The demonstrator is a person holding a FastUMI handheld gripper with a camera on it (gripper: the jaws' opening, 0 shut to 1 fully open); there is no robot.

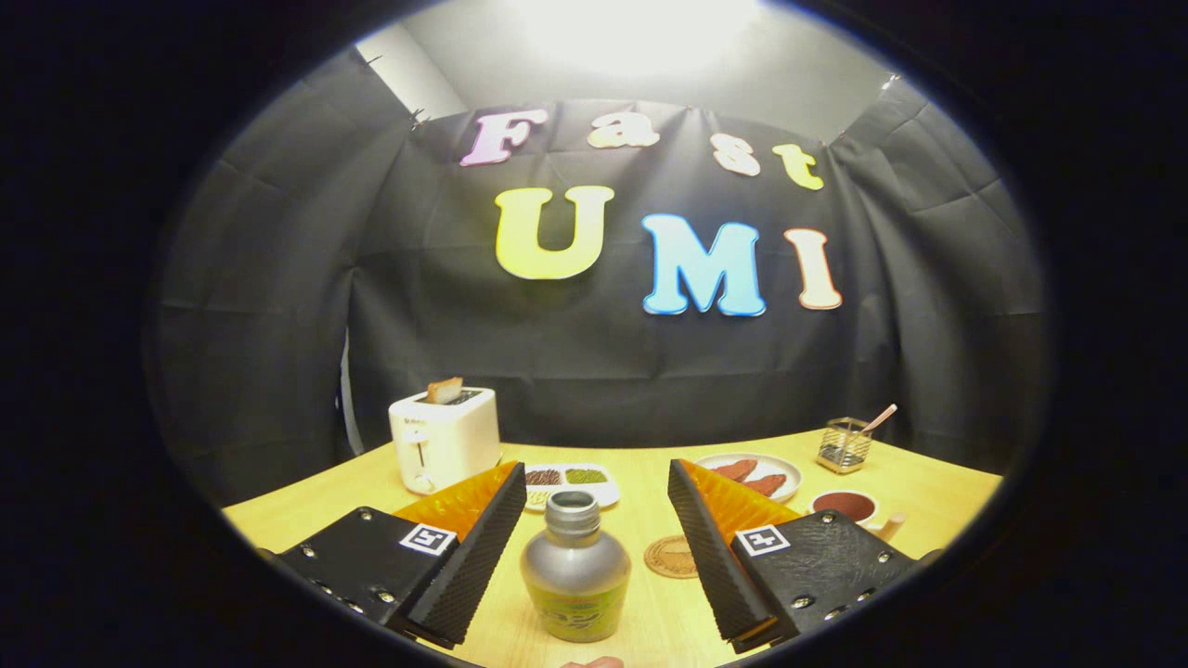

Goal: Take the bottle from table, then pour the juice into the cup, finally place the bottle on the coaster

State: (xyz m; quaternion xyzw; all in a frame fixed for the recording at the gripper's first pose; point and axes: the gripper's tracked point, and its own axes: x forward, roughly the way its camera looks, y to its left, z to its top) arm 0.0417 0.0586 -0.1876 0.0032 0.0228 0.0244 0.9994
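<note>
Your gripper (589, 547) stands open with the bottle (574, 568) upright between its fingers, room on both sides; just right of the bottle lies the flat coaster (670, 557); beyond it the cup (846, 508) and plate (754, 473) crowd the right; the toaster (444, 438) blocks the far left; bare table (306, 506) lies before it.

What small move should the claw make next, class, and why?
Probably close the claw on the bottle. Its fingers stand open on either side of the upright bottle without touching it, so the bottle is not yet held. The cup and coaster wait beyond, to the right.
</note>
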